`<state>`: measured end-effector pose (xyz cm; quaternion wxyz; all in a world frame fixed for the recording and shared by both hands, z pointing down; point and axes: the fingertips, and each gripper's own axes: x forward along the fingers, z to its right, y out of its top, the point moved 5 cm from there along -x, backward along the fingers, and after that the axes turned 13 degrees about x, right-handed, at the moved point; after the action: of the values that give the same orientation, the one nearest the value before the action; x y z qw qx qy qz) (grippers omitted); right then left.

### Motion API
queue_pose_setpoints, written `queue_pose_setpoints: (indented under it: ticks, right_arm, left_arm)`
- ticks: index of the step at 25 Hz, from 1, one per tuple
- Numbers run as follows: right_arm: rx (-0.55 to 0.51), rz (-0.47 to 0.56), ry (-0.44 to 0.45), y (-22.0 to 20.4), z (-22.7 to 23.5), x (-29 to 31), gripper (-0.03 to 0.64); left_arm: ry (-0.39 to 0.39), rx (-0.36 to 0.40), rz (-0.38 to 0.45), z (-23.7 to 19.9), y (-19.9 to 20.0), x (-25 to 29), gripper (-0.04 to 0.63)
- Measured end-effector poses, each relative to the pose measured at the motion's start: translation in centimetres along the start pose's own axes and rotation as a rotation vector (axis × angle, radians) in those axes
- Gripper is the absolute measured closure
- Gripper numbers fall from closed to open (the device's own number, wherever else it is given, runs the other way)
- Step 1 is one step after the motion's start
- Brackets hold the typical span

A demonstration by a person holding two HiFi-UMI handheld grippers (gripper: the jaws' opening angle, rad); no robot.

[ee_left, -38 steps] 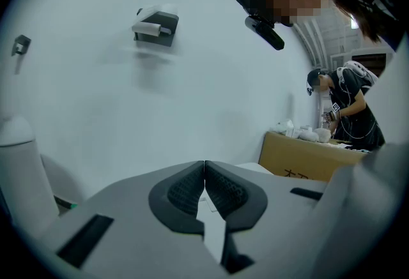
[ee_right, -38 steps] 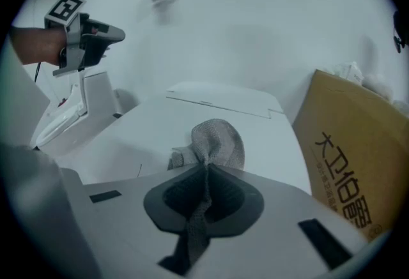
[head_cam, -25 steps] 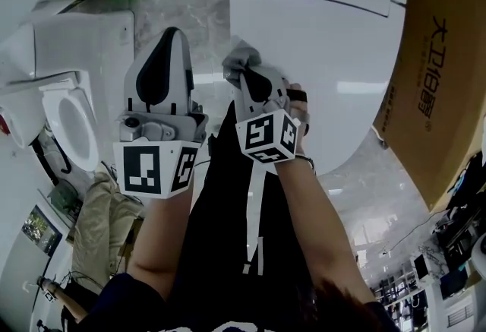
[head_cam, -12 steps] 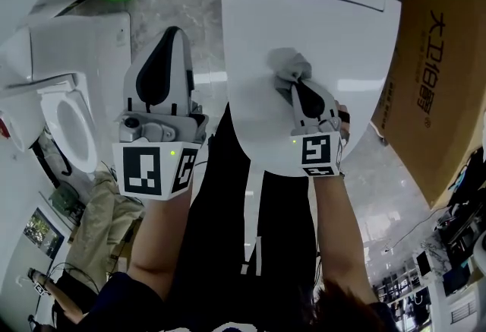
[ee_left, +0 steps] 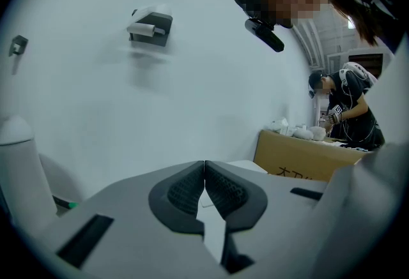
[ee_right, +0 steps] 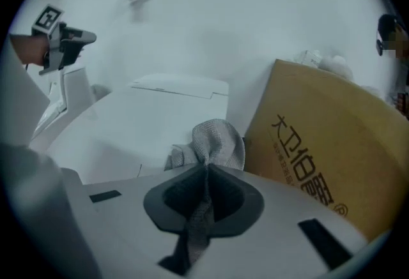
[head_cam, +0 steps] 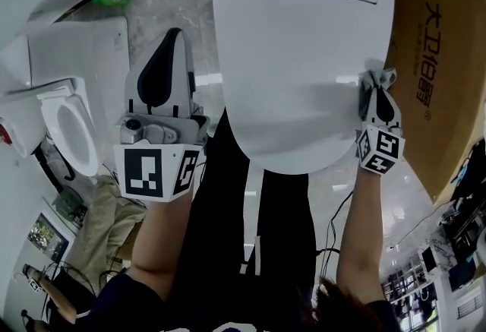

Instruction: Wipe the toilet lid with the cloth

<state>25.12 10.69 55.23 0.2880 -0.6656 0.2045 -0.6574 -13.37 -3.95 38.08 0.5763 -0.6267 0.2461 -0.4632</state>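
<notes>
Head view first: my right gripper (head_cam: 377, 91) has swept across the toilet lid (head_cam: 296, 57). A second ago the cloth (head_cam: 377, 77) was at the lid's left edge, half a second ago mid-lid, and now it is at the right rim, just beside the cardboard box (head_cam: 437, 80). I'd call that one full pass across the middle band done. The front curve nearest me and the strip by the hinge probably still need a stroke. My left gripper (head_cam: 168, 38) has not moved. It hangs off the lid's left side over the floor, touching nothing.

Left gripper view: my jaws are closed pad to pad with nothing between them, pointing at a bare white wall. The box is off to the right.

Right gripper view: my jaws are clamped on the cloth. A strip of grey weave runs down between the pads, and the bunched end pokes out past the tips. That bunch is at the lid's right edge, white surface to its left and the box just to its right. Whether it presses on the lid here, I cannot tell.
</notes>
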Motion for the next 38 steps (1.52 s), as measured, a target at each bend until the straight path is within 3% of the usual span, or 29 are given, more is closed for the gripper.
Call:
queue_pose_setpoints:
  ticks: [3,6,17,23,29,38]
  right_arm:
    - [0.097,0.009,-0.041,-0.6,-0.1,-0.4,0.584]
    - [0.066,0.002,-0.013,-1.0,-3.1,-0.7,0.584]
    - [-0.204,-0.020,0.423,0.1,-25.8,0.5,0.584]
    - [-0.406,-0.057,0.586,-1.0,-32.9,-0.3,0.584]
    - [-0.563,-0.060,0.690,-2.9,-32.0,-1.8,0.584]
    - [-0.358,-0.006,0.449,-2.2,-18.3,-1.6,0.584]
  left_arm:
    - [0.003,0.004,0.002,-0.1,0.0,-0.1,0.575]
    - [0.004,0.009,0.004,-0.2,0.1,-0.2,0.574]
    - [0.016,0.005,0.005,-1.1,0.0,-0.7,0.575]
    - [0.018,0.008,0.002,-1.3,-0.1,-1.0,0.574]
    - [0.003,0.014,0.008,-0.7,0.2,-1.0,0.574]
    - [-0.012,0.015,0.008,0.3,0.1,-0.9,0.575]
